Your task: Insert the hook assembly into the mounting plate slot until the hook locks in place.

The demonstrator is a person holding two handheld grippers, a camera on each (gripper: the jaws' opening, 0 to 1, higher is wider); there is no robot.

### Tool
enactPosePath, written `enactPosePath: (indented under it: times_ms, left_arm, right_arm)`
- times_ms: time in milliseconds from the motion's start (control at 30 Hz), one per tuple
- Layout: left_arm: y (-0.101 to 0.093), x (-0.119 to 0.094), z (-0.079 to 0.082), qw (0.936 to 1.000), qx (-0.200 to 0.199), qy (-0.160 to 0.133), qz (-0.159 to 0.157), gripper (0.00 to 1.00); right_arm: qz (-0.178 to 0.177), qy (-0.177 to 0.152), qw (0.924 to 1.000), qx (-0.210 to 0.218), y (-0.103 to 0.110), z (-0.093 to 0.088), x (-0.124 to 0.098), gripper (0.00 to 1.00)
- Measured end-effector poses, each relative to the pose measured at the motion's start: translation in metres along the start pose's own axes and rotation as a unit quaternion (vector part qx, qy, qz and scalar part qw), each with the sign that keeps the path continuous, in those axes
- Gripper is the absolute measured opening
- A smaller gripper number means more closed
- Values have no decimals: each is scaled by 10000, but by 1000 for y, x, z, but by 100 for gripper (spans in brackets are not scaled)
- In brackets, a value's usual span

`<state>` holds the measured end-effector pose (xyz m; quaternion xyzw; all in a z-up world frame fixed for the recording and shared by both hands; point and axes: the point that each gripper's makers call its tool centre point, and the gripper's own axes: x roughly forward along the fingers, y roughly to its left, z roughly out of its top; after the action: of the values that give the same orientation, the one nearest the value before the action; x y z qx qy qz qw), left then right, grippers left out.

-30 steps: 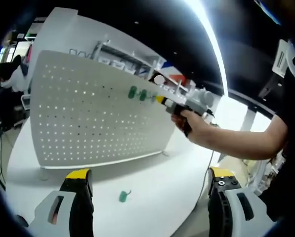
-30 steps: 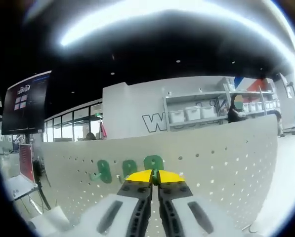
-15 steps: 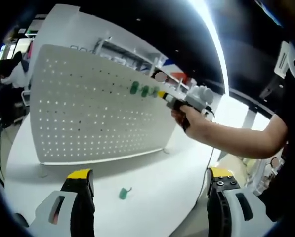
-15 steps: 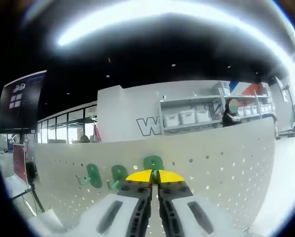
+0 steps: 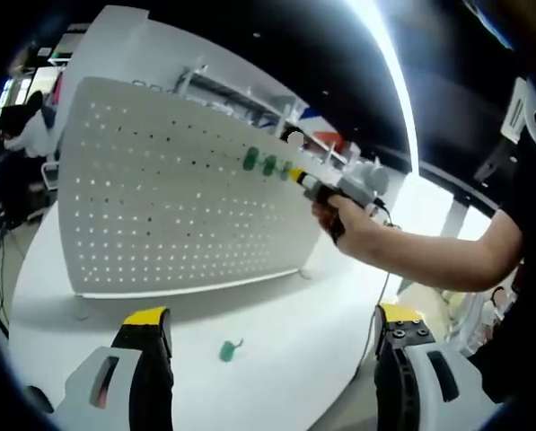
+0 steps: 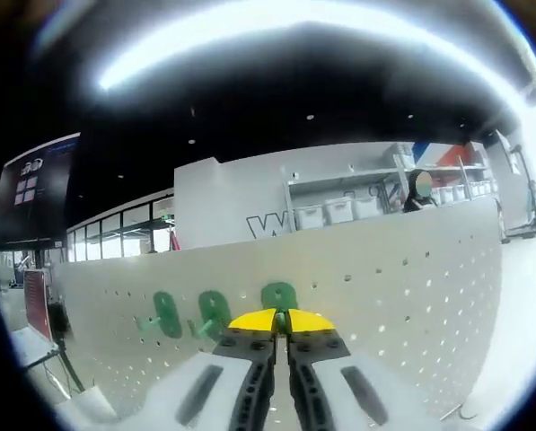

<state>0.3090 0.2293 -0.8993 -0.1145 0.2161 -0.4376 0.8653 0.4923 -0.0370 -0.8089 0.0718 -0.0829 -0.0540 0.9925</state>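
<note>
A: Status of right gripper (image 6: 281, 321)?
B: Closed on green hook (image 6: 279, 296), pressed against pegboard (image 6: 411, 287) beside two mounted hooks. Left gripper (image 5: 268, 359) wide open, empty; spare hook (image 5: 228, 350) on counter (image 5: 294, 314).
A: Risk?
B: Tilted insertion probably prevents locking.

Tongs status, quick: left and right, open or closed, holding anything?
Left tongs: open, holding nothing.
Right tongs: closed on a green hook at the pegboard.
</note>
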Motion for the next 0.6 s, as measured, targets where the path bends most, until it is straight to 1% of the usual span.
enactPosePath:
  times_ms: [167, 200, 233, 300, 333, 367, 400, 433, 500, 600]
  left_arm:
    - [1, 1, 0, 9999, -99, -45, -5, 95]
    - [1, 1, 0, 9999, -113, -54, -11, 95]
    - [0, 2, 0, 9999, -119, -63, -18, 95]
    - [-1, 2, -1, 9999, -123, -62, -25, 95]
    - [-2, 2, -3, 9999, -126, -47, -28, 95]
    - [-3, 2, -4, 9999, -133, -36, -24, 95]
    - [-2, 1, -6, 9999, -138, -34, -22, 95]
    - [-2, 1, -7, 9999, -152, -30, -24, 95]
    - [-1, -1, -14, 9998, -193, 77, -4, 94]
    - [0, -6, -19, 9996, -231, 145, 37, 95]
  right_arm:
    - [84, 71, 9997, -207, 1, 0, 1, 0]
    - [99, 102, 9994, -327, 1, 0, 0, 1]
    - [119, 125, 9994, -305, 1, 0, 0, 1]
    - [173, 246, 9995, -104, 0, -1, 0, 2]
    - [224, 250, 9994, 93, 2, -1, -1, 2]
    - [301, 319, 9987, 254, 3, -3, -1, 8]
    - [281, 238, 9981, 498, 2, 0, -2, 14]
    - [260, 235, 9983, 467, 0, 0, -3, 17]
    - [268, 292, 9985, 382, 0, 1, -7, 17]
    - [283, 220, 9984, 440, 1, 12, -16, 18]
